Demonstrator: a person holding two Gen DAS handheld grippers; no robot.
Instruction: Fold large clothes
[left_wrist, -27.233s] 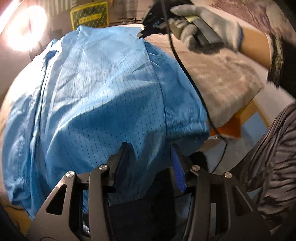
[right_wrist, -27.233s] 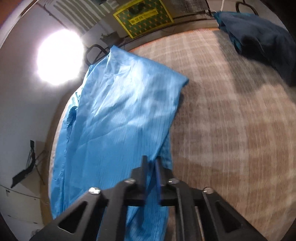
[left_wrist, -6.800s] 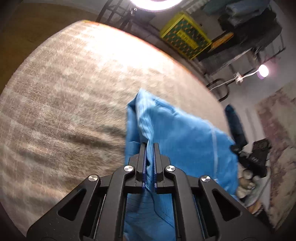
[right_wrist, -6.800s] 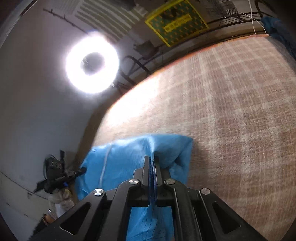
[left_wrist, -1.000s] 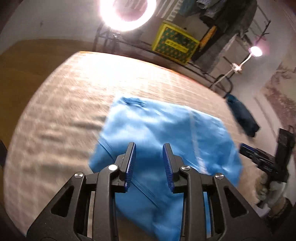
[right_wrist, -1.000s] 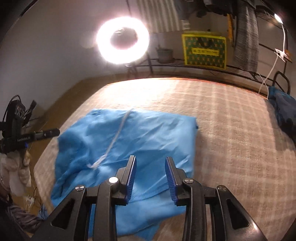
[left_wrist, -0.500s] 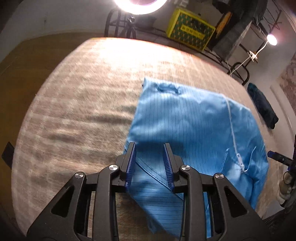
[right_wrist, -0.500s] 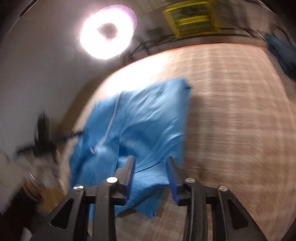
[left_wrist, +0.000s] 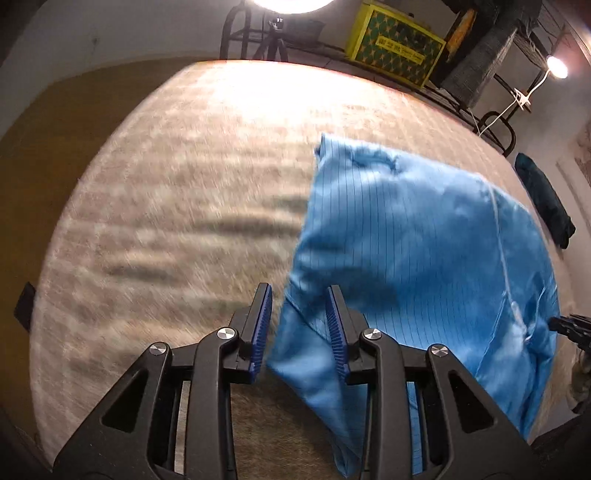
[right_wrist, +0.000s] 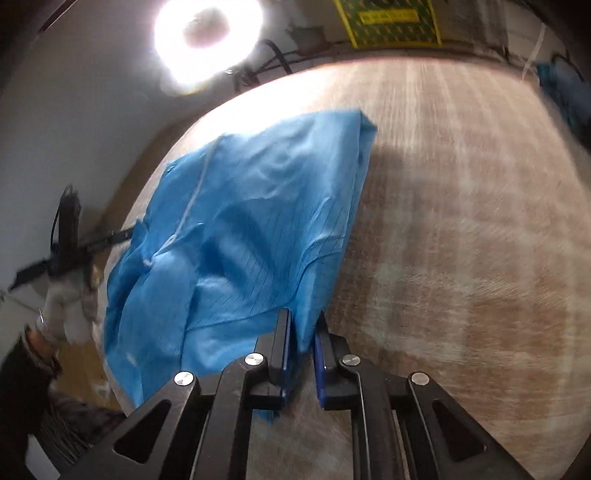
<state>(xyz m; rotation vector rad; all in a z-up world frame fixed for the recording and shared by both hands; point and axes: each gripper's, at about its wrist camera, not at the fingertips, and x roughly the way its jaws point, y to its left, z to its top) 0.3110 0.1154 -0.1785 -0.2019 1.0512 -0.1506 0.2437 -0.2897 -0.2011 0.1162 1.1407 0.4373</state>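
A folded light-blue pinstriped garment (left_wrist: 417, 236) lies on a beige plaid-covered surface (left_wrist: 177, 192). My left gripper (left_wrist: 299, 295) is open and low over the garment's near left corner, and the folded edge runs between its blue pads without being pinched. In the right wrist view the same garment (right_wrist: 255, 206) spreads to the left. My right gripper (right_wrist: 302, 316) is at its near right corner. Its jaws are closing, with only a narrow gap left, and a fold of the edge stands between them.
A dark blue garment (left_wrist: 546, 206) lies at the far right edge of the surface. Beyond the far edge are a ring light (right_wrist: 207, 37), a yellow crate (left_wrist: 397, 46) and a clothes rack. A person's gloved hand (right_wrist: 62, 299) is at the left.
Both grippers have come down close to the garment's near edge. The right jaws widened, then narrowed around a fold of the edge. The left jaws kept the same width.
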